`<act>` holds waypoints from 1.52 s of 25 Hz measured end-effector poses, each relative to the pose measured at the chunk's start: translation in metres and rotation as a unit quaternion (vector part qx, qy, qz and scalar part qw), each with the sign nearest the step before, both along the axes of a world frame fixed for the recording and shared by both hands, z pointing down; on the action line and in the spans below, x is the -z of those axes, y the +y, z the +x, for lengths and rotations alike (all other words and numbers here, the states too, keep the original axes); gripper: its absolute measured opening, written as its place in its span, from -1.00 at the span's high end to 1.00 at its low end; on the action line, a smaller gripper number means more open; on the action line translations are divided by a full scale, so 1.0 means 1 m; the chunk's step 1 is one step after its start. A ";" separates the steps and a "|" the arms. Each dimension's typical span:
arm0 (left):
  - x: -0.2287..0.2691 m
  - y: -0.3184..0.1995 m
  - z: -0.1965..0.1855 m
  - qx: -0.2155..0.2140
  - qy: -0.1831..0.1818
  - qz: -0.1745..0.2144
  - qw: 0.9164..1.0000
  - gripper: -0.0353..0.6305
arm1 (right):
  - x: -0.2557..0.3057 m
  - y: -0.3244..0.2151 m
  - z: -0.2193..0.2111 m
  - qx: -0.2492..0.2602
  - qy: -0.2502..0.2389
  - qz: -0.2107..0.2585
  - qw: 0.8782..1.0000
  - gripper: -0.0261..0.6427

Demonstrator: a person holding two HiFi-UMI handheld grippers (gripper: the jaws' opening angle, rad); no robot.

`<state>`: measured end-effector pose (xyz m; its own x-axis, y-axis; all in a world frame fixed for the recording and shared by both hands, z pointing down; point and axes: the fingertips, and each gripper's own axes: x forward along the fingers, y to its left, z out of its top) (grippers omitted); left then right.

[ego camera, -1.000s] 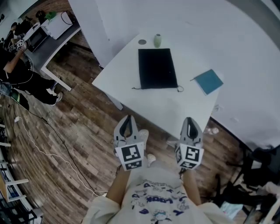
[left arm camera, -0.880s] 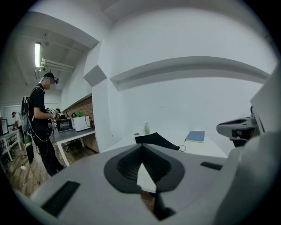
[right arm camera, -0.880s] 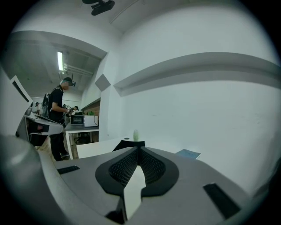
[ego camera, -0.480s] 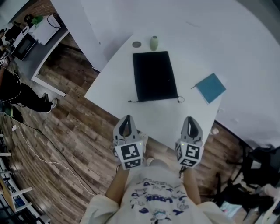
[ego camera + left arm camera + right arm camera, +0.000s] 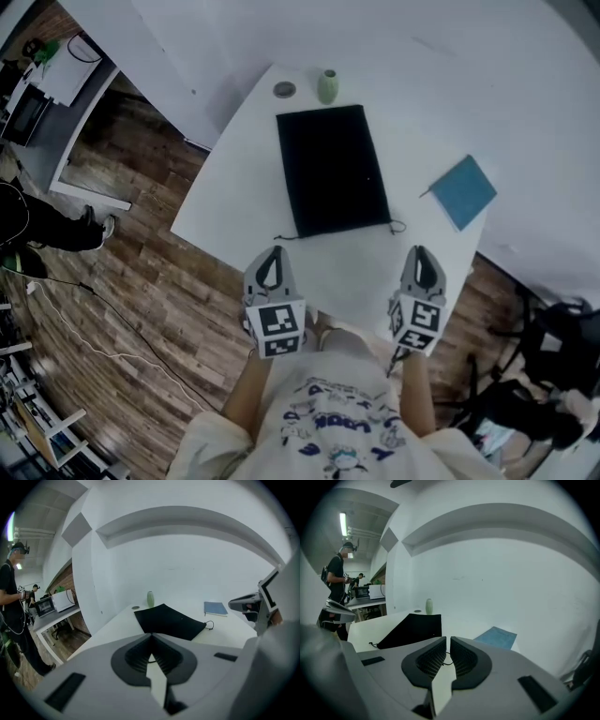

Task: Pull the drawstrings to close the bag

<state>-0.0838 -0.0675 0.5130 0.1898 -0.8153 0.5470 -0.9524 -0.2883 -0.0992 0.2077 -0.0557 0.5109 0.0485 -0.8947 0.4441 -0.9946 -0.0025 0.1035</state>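
Both tongs idle, nothing in either. Left gripper (image 5: 151,638): jaws fully together, empty. Right gripper (image 5: 446,643): jaws together too, only a hairline slit between the pads, nothing in it.

Black bag (image 5: 333,169) lies flat on the white table (image 5: 234,178), long axis running away from the person, drawstring end toward the near edge. Left cord end (image 5: 278,236) pokes out at the bag's near-left corner; right cord loop (image 5: 398,226) sits at the near-right corner.

In the head view both tools hang at the table's near edge, on the person's side of the bag and clear of it. The left gripper's tip points roughly at the left cord end, apart from it. The right gripper's tip sits slightly right of the loop, also apart. The bag's near edge falls between the two tools.

Other items: green vase (image 5: 327,86) and a small grey disc (image 5: 284,90) beyond the bag's far end, blue notebook (image 5: 463,191) to the bag's right, well apart. Person standing at far left (image 5: 11,602), off the table.
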 end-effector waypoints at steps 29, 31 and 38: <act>-0.098 -0.001 0.020 -0.184 -0.072 -0.169 0.966 0.53 | -0.085 -0.040 0.020 0.105 0.030 -0.158 0.981 0.43; -0.101 -0.003 0.020 -0.194 -0.079 -0.175 0.962 0.53 | -0.089 -0.044 0.019 0.118 0.026 -0.162 0.979 0.43; -0.108 -0.004 0.025 -0.226 -0.121 -0.181 0.949 0.53 | -0.102 -0.046 0.016 0.142 0.008 -0.179 0.974 0.43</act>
